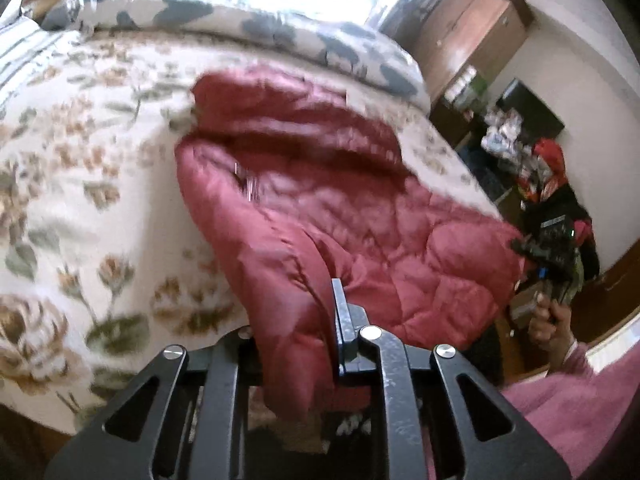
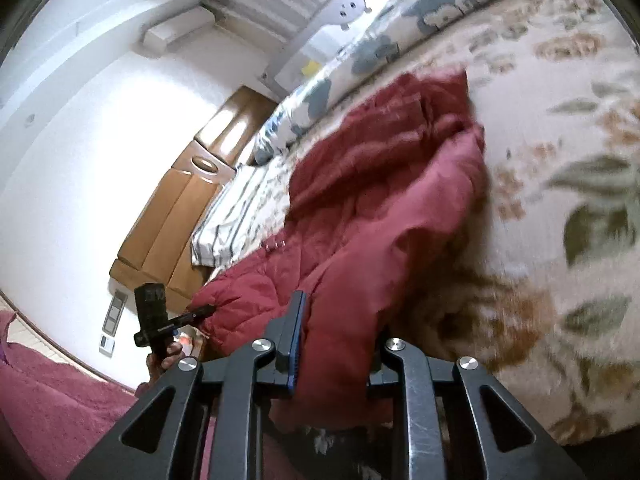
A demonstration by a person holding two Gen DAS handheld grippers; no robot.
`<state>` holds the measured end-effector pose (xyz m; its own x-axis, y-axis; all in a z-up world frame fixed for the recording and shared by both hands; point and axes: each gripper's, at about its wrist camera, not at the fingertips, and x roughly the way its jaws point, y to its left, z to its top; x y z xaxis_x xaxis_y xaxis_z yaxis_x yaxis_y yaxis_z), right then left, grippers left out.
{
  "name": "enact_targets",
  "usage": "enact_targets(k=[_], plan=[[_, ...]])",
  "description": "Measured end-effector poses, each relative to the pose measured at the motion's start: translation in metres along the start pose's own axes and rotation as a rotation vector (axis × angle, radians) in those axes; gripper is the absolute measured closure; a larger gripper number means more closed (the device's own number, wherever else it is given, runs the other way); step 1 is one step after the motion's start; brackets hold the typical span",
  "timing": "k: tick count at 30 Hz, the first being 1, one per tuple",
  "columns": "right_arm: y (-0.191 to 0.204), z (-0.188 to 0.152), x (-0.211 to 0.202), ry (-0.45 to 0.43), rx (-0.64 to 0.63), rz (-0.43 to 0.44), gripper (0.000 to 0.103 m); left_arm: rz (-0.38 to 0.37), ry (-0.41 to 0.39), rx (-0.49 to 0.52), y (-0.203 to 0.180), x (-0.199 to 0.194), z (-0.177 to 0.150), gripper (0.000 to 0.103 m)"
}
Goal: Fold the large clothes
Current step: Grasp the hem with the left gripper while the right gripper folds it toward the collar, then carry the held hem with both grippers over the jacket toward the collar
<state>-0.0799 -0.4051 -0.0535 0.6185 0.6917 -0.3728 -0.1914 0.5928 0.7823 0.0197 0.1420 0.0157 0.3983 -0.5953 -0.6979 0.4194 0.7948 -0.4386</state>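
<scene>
Gripping a folded edge of the red quilted jacket (image 1: 320,200), the left claw (image 1: 296,344) has fabric bunched between its fingers in the left wrist view. The jacket lies on the floral bedspread (image 1: 80,168), running from mid-bed to the near edge; wide bare bedspread opens to its left. Beyond it a blue-patterned duvet (image 1: 248,28) lines the far side. At the right, the other claw (image 1: 544,256) clamps the jacket's far corner past the bed edge.

In the right wrist view, the right claw (image 2: 336,344) is clenched on another jacket (image 2: 380,200) edge. Open bedspread (image 2: 560,140) lies right; the left claw (image 2: 188,316) pinches the corner near the striped pillow (image 2: 228,220).
</scene>
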Motion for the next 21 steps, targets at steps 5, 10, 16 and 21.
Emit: enact_targets(k=[5, 10, 16, 21], plan=[[0.011, 0.024, -0.001, -0.077, -0.031, -0.02, 0.082, 0.014, -0.078, -0.023, 0.007, -0.001, 0.026, 0.088], [0.015, 0.042, 0.001, -0.122, -0.043, -0.023, 0.082, 0.03, -0.113, -0.026, 0.008, 0.001, 0.039, 0.088], [0.013, 0.059, 0.008, -0.15, -0.04, -0.034, 0.082, 0.041, -0.142, -0.044, 0.007, 0.005, 0.058, 0.088], [0.011, 0.074, 0.016, -0.165, -0.047, -0.076, 0.082, 0.047, -0.151, -0.074, 0.011, 0.012, 0.073, 0.088]])
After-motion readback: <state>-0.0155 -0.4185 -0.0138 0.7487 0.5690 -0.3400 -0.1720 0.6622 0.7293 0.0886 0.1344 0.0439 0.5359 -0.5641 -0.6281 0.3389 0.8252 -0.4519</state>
